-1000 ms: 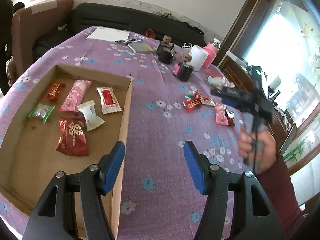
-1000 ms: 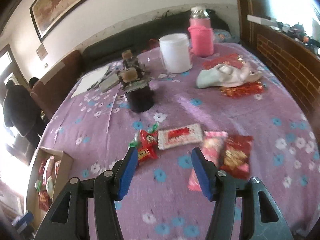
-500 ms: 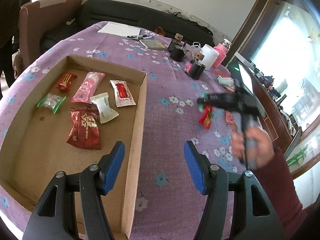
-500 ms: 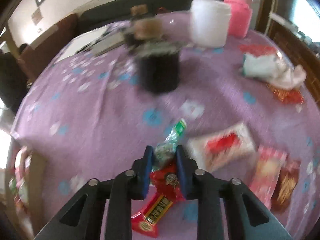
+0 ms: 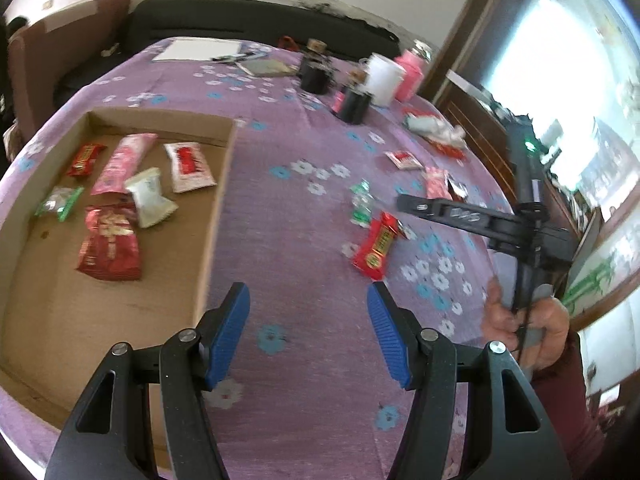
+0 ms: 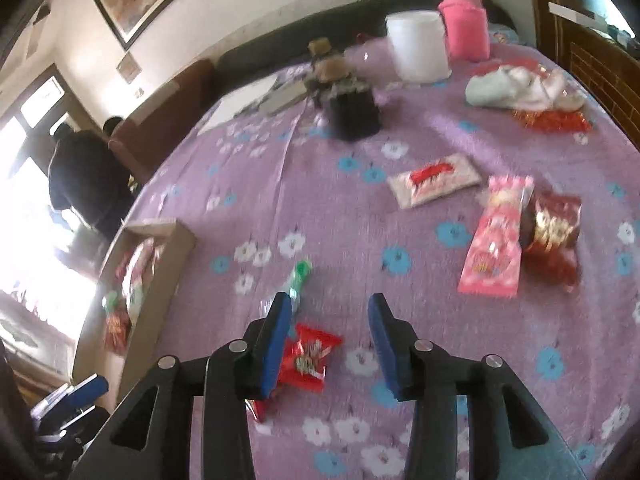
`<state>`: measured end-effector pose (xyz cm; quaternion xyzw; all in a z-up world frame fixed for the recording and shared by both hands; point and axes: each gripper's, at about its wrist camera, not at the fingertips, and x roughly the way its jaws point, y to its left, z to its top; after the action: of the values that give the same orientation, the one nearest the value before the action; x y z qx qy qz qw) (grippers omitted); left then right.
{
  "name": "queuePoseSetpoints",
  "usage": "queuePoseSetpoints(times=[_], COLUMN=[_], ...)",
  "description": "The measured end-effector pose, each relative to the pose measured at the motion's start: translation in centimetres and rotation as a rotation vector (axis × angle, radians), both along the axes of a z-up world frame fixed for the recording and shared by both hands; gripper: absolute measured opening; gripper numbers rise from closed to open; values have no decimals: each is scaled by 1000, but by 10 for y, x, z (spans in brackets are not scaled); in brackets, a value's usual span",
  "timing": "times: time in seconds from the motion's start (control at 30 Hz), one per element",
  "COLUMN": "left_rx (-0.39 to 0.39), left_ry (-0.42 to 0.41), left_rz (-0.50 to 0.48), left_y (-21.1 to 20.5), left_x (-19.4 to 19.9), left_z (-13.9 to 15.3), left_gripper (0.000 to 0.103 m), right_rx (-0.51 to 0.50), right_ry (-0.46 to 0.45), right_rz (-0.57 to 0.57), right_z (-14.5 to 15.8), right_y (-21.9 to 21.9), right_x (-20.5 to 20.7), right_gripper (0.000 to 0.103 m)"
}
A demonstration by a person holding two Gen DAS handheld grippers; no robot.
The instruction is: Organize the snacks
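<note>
A cardboard box [image 5: 218,204] on the purple flowered tablecloth holds several snacks. My left gripper [image 5: 308,334] is open and empty, hovering beside the box's right wall. My right gripper [image 6: 328,340] is open above a red candy bar [image 6: 306,360], which lies on the cloth with a green-ended candy [image 6: 298,280] just beyond it. In the left wrist view the red bar [image 5: 376,246] and green candy [image 5: 362,208] lie between the box and the right gripper [image 5: 404,200]. A white-red packet [image 6: 434,184], a pink packet [image 6: 496,236] and a dark red packet [image 6: 554,232] lie to the right.
Two black pots [image 5: 354,106] [image 5: 314,76], a white tub [image 6: 418,50], a pink bottle [image 6: 464,28] and a crumpled cloth [image 6: 516,88] stand at the table's far side. Paper and pens [image 5: 200,50] lie at the back. The box edge [image 6: 160,280] shows at the left.
My right gripper was shut on the red bar and green candy half a second ago; it has carried them toward the box, opened, and both now lie on the cloth.
</note>
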<state>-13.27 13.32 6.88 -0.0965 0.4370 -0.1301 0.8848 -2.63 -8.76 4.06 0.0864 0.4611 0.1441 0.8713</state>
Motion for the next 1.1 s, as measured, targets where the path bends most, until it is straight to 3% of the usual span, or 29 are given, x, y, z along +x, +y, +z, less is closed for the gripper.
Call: queuePoseSetpoints(times=[0.13, 0.3, 0.4, 0.73, 0.77, 0.8, 0.83, 1.1], left_rx=[46, 113, 155, 238, 235, 235, 264, 198], left_ry=[2, -7, -8, -9, -5, 2, -12, -26], left_rz=[-36, -77, -114, -207, -207, -209, -197, -163], left_y=[-18, -41, -58, -105, -107, -107, -108, -92], left_x=[2, 13, 25, 65, 66, 67, 67, 58], left_z=[-2, -7, -14, -40, -43, -45, -46, -33], left_gripper=[60, 60, 60, 59, 48, 27, 21, 16], right_rx=[-44, -135, -158, -84, -85, -84, -80, -36], right_ry=[16, 1, -2, 4, 1, -1, -4, -50], right_rz=[44, 21, -38, -83, -79, -76, -70, -74], right_z=[-13, -15, -14, -15, -15, -15, -14, -7], right_y=[14, 19, 5, -24, -23, -22, -21, -21], right_x=[-6, -8, -8, -10, -11, -11, -12, -16], right_gripper=[43, 24, 24, 24, 24, 23, 23, 23])
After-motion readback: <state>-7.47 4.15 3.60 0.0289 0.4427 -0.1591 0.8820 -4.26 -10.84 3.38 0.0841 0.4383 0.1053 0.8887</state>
